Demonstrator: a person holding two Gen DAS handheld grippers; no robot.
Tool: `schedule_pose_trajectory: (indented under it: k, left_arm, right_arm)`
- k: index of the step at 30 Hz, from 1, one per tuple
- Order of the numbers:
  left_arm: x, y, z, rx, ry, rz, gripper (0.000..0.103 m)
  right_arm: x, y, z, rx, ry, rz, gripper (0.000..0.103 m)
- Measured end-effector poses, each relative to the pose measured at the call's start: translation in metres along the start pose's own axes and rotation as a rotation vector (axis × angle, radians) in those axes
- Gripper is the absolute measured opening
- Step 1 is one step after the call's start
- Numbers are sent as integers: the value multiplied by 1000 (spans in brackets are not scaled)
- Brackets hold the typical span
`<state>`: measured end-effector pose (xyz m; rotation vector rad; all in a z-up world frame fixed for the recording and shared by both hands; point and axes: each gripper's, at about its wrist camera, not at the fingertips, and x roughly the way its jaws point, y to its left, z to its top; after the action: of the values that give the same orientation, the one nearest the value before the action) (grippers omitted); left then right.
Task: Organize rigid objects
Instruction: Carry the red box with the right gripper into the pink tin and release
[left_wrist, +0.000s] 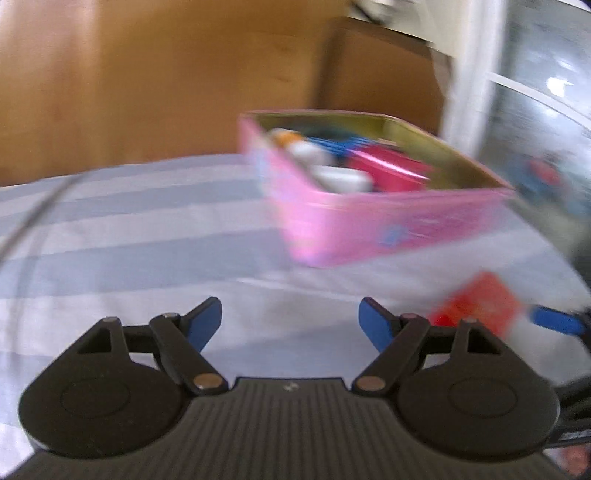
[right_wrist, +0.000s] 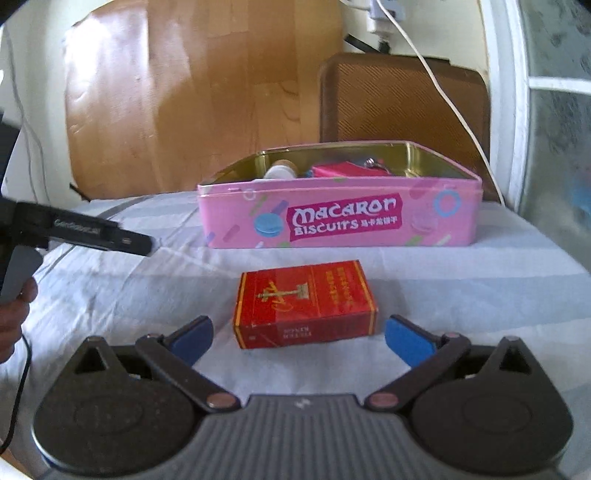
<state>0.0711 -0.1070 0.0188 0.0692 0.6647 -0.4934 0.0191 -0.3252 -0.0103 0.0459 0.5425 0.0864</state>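
Note:
A red cigarette-style box (right_wrist: 306, 306) lies flat on the striped sheet, just ahead of my right gripper (right_wrist: 299, 325). The blue pads stand open on either side of its near end, apart from it. Behind it stands an open pink "Macaron Biscuits" tin (right_wrist: 332, 221) holding a pink box (right_wrist: 343, 170), a white jar and other small items. In the blurred left wrist view the tin (left_wrist: 388, 229) sits ahead to the right, and the red box (left_wrist: 480, 302) lies at the right. My left gripper (left_wrist: 290, 308) is open over bare sheet, nothing between its fingers.
A pale blue-and-white striped sheet (right_wrist: 110, 295) covers the surface. Behind it stand a wooden board (right_wrist: 184, 92) and a brown panel (right_wrist: 402, 96). A white cable (right_wrist: 443, 96) hangs past the tin's right end. A hand (right_wrist: 14, 306) holds the left gripper's body (right_wrist: 92, 236) at the left.

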Motion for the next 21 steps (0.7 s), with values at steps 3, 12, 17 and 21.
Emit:
schedule_pose_trajectory:
  k: [3,12,17,21]
  left_arm:
    - [3,-29,0,39,17,-66,83]
    - [27,-67,6,58,111,-146,82]
    - [35,-79,4,70,127,-141,81]
    - [40,-80,4,62,125,-147,80]
  right_arm:
    - [-2,-3,0,-37,-9,-10,103]
    - [11,-12,7,-99,22,39,103]
    - [27,-9,7,-135,86,55,103]
    - [34,-5,10,-147,107,54,103]
